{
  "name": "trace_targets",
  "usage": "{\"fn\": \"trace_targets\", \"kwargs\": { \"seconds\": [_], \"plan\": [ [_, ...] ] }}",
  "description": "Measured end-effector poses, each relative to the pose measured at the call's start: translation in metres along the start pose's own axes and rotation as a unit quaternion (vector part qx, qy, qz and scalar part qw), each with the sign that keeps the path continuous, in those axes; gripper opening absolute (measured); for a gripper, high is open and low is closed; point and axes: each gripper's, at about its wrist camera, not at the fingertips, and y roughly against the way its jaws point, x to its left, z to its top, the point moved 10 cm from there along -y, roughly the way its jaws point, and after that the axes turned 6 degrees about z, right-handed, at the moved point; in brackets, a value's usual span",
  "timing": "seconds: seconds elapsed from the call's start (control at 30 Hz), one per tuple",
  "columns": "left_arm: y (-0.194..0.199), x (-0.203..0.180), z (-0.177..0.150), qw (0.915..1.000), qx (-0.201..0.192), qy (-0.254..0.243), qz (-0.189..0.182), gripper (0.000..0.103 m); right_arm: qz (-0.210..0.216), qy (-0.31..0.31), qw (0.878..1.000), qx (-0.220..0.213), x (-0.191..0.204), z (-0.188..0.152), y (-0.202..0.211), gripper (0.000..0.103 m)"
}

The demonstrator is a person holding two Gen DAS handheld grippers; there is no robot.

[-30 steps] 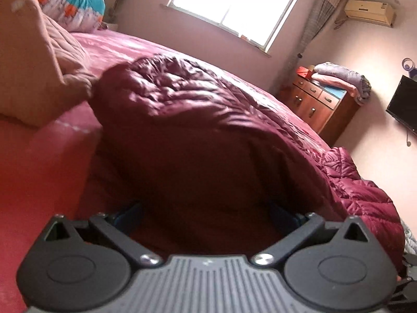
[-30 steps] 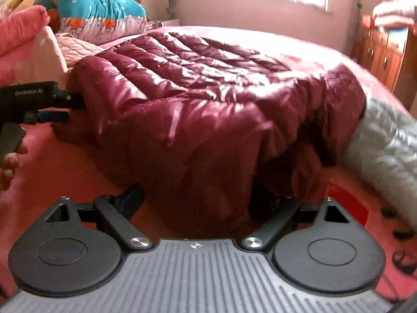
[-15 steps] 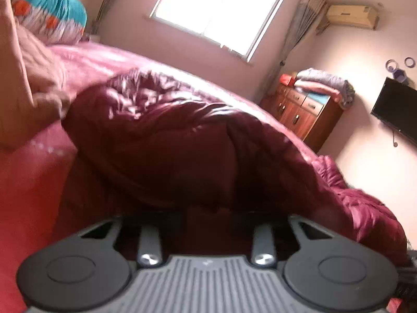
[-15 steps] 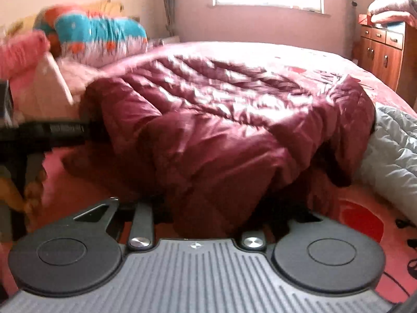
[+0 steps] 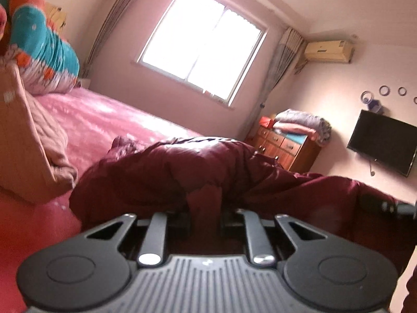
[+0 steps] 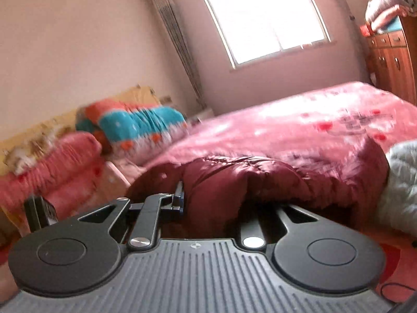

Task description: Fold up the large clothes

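Note:
A dark red quilted down jacket (image 5: 182, 172) lies bunched on the pink bed (image 5: 109, 120). My left gripper (image 5: 204, 208) is shut on a fold of the jacket's near edge and holds it lifted. In the right wrist view the same jacket (image 6: 250, 182) fills the foreground. My right gripper (image 6: 213, 208) is shut on its near edge; one blue-padded finger (image 6: 178, 198) shows, the other is hidden under the fabric. The right gripper's tip shows at the far right of the left wrist view (image 5: 398, 207).
A pale cushion (image 5: 23, 143) and a folded teal-and-orange quilt (image 5: 44, 52) lie at the bed's head. A light grey quilted garment (image 6: 401, 182) lies at the right. A wooden dresser (image 5: 286, 148) with folded blankets and a wall TV (image 5: 383, 143) stand beyond the bed.
Both grippers closed on the jacket's near edge and lifted it, tilting upward. The jacket now looks flatter and lower in both views, with more of the room showing.

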Motion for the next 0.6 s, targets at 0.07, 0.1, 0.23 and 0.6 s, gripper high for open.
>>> {"fn": "trace_targets", "kwargs": {
  "seconds": [0.07,0.1,0.23,0.6],
  "plan": [
    [0.013,-0.005,0.007,0.9999,-0.010,0.000,-0.005,0.015,0.010,0.001,1.000,-0.015,0.011,0.012,0.011,0.023],
    [0.020,-0.009,0.012,0.9998,-0.016,0.002,-0.008,0.015,0.013,0.002,1.000,-0.021,0.016,0.016,0.016,0.023],
    [0.049,-0.024,0.031,0.9987,-0.044,0.003,-0.025,0.015,0.029,0.000,0.999,-0.046,0.030,0.033,0.038,0.023],
    [0.121,-0.073,0.104,0.9885,-0.134,-0.007,-0.070,0.015,0.095,-0.003,0.988,-0.124,0.077,0.078,0.100,0.023]
  ]
}}
